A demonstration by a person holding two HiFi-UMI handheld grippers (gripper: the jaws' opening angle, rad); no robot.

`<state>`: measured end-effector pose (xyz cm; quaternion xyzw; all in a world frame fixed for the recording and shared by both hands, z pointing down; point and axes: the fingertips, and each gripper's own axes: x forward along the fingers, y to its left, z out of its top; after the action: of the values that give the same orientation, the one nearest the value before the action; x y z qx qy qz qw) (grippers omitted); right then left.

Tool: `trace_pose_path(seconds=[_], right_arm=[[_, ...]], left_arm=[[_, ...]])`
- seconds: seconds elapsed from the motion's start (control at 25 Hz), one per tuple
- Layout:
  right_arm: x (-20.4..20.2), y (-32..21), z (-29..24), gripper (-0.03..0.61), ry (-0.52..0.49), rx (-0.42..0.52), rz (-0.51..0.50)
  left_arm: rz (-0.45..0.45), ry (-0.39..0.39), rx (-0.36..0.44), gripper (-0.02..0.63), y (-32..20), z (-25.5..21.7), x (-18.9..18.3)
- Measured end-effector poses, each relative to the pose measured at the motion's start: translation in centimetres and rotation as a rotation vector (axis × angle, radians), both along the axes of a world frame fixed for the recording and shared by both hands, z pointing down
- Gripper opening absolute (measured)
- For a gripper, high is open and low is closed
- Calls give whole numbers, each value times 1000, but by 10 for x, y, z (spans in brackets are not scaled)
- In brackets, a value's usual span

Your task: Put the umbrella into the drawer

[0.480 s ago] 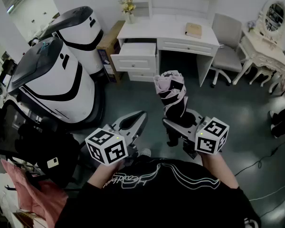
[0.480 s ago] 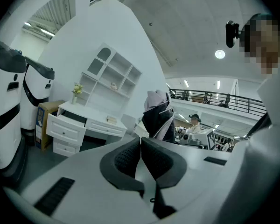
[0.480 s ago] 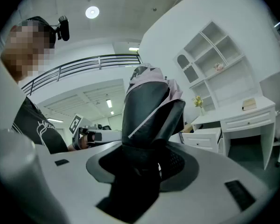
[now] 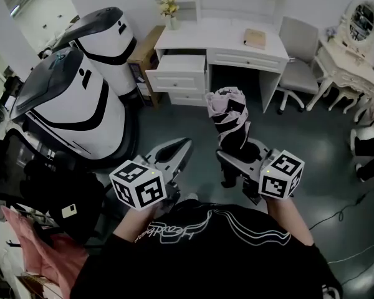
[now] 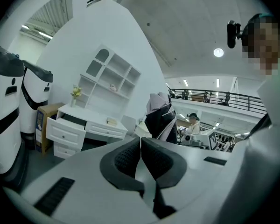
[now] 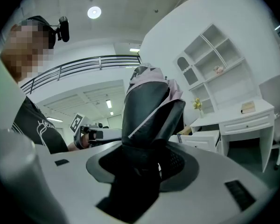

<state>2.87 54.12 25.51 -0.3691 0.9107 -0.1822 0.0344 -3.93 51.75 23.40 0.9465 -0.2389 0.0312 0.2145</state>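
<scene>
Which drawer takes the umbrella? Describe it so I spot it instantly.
Find the white wooden desk against the far wall. Go to its left end, below the vase of yellow flowers. It is likely the top white drawer there: it alone is pulled out, while the drawer beneath it and the wide drawer beside it are shut.

umbrella in right gripper, left gripper beside, drawer beyond

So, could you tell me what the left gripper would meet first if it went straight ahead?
Probably the umbrella held upright in the right gripper: it stands just right of the left gripper's line. Depth is unclear; missing it, the white desk comes next.
</scene>
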Motion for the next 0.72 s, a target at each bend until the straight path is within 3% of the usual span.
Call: trace_pose_path(seconds=[0.48,0.72], right_arm=[[18,-59,29,221,-24,-83,13],[24,-85,54,221,-25,-61,-10]], left_arm=[[-24,-20,-49,25,-56,23,2],[-30,-24,-53,25,-85,54,10]])
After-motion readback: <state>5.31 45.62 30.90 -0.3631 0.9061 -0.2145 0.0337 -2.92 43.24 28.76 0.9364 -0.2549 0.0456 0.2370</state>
